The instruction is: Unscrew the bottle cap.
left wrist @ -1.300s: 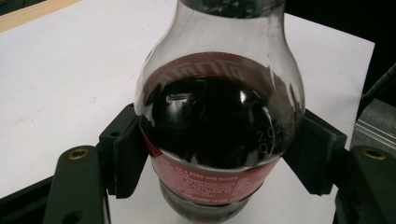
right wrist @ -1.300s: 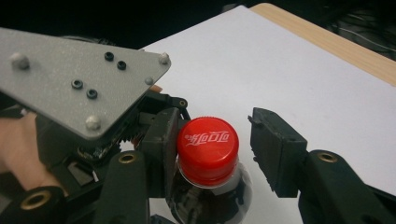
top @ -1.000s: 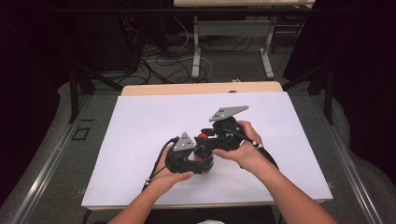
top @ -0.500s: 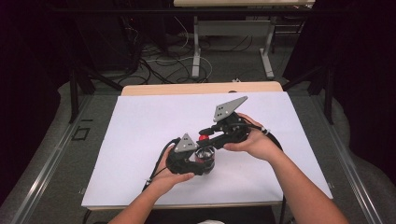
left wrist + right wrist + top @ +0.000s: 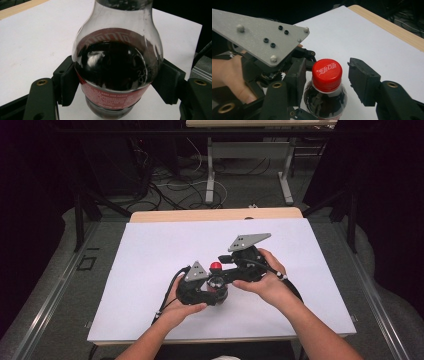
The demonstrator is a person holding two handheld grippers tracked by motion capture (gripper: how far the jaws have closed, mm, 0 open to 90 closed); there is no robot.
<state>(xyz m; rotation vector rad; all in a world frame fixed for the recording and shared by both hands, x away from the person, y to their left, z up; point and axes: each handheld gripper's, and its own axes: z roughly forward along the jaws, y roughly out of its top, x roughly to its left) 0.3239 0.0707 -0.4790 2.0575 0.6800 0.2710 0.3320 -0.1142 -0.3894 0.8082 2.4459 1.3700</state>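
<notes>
While the left claw (image 5: 212, 287) has its two pads pressed against either side of the bottle (image 5: 117, 67), clamping the rounded shoulder of the dark soda just above the red label, the holding half of the work looks done. The bottle stands upright on the white counter (image 5: 150, 265), near the middle and toward the person's side, with the left hand (image 5: 180, 307) steadying the tool behind it. Moving right, the red cap (image 5: 327, 71) is still seated on the neck. The right claw (image 5: 325, 80) stands wide open around it: one pad sits just beside the cap, the other a little apart, neither gripping. What appears left is to close on the cap and twist it off; whether it has been loosened at all cannot be told.
</notes>
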